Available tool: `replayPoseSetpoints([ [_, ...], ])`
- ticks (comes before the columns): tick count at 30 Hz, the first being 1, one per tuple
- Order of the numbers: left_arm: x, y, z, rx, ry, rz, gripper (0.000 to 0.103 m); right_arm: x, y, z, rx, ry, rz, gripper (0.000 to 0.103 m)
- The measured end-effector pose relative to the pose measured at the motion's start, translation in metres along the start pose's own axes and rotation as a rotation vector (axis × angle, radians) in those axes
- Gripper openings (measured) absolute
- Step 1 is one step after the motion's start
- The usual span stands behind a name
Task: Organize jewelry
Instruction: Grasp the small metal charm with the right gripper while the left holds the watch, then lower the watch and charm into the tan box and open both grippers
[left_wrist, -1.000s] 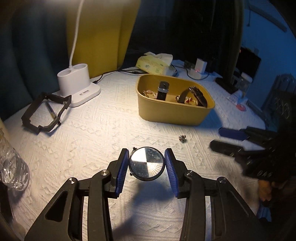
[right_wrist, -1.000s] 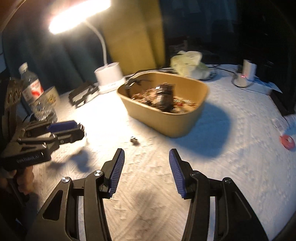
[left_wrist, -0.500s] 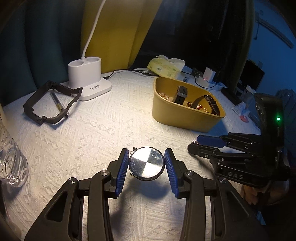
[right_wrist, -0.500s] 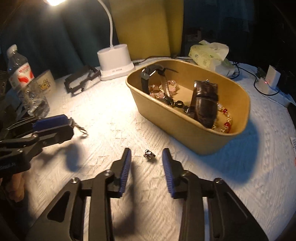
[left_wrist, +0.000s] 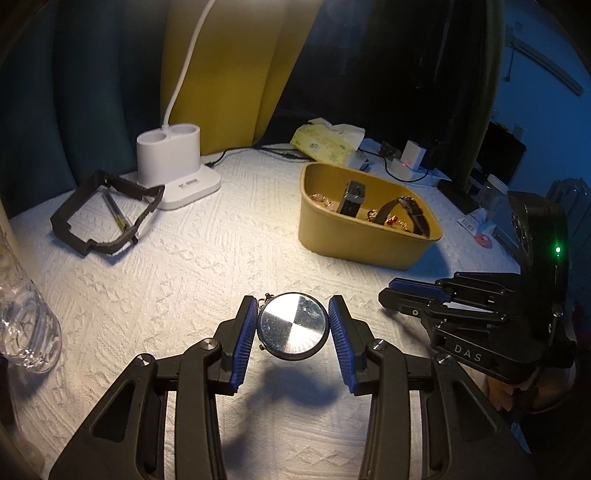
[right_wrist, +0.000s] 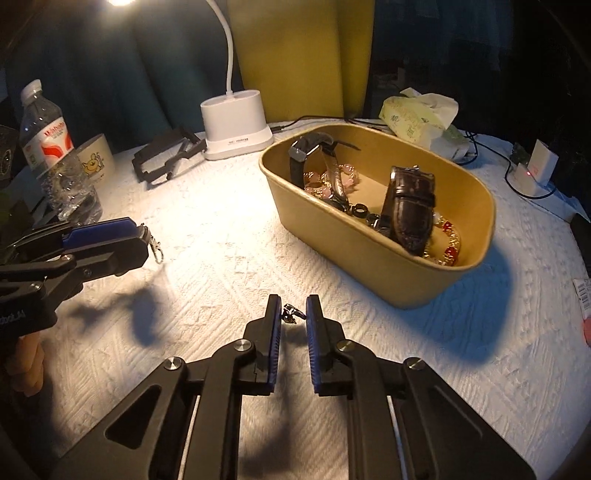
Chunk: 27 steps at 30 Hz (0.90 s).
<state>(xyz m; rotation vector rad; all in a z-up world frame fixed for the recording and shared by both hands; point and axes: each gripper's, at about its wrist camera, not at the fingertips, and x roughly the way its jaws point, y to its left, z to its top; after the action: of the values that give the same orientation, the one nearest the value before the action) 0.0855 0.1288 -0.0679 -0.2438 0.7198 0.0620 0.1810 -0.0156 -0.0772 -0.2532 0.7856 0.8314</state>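
Observation:
My left gripper (left_wrist: 293, 325) is shut on a round silver watch case (left_wrist: 295, 334), held a little above the white cloth; its small clasp (right_wrist: 157, 252) dangles from the left gripper (right_wrist: 138, 240) in the right wrist view. The jaws of my right gripper (right_wrist: 293, 314) are closing on a small metal trinket (right_wrist: 291, 314) on the cloth, and both blue pads touch it. The right gripper (left_wrist: 391, 295) sits just right of the watch case. A tan tub (right_wrist: 332, 254) beyond holds strap watches (right_wrist: 410, 206) and bead bracelets; the tub (left_wrist: 369, 254) also shows far right.
A white lamp base (left_wrist: 173, 166) and a black frame with a pen (left_wrist: 103, 218) stand at the back left. A water bottle (right_wrist: 55, 155) and a mug (right_wrist: 96, 158) are on the left, a tissue pack (right_wrist: 417, 118) and a charger (right_wrist: 535, 170) behind the tub.
My right gripper moved in toward the trinket and its jaws narrowed around it. The left gripper kept hold of the watch case and barely shifted.

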Motion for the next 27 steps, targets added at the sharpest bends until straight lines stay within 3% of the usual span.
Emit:
replayPoseSetpoints([
  [11, -0.013, -0.041, 0.013, 0.048, -0.049, 0.011, 0.042, -0.044, -0.03, -0.008, 0.037, -0.101, 0.009, 0.013],
  [27, 0.014, -0.089, 0.049, 0.118, -0.059, 0.012, 0.042, -0.071, -0.085, 0.0, 0.083, -0.213, 0.008, 0.013],
])
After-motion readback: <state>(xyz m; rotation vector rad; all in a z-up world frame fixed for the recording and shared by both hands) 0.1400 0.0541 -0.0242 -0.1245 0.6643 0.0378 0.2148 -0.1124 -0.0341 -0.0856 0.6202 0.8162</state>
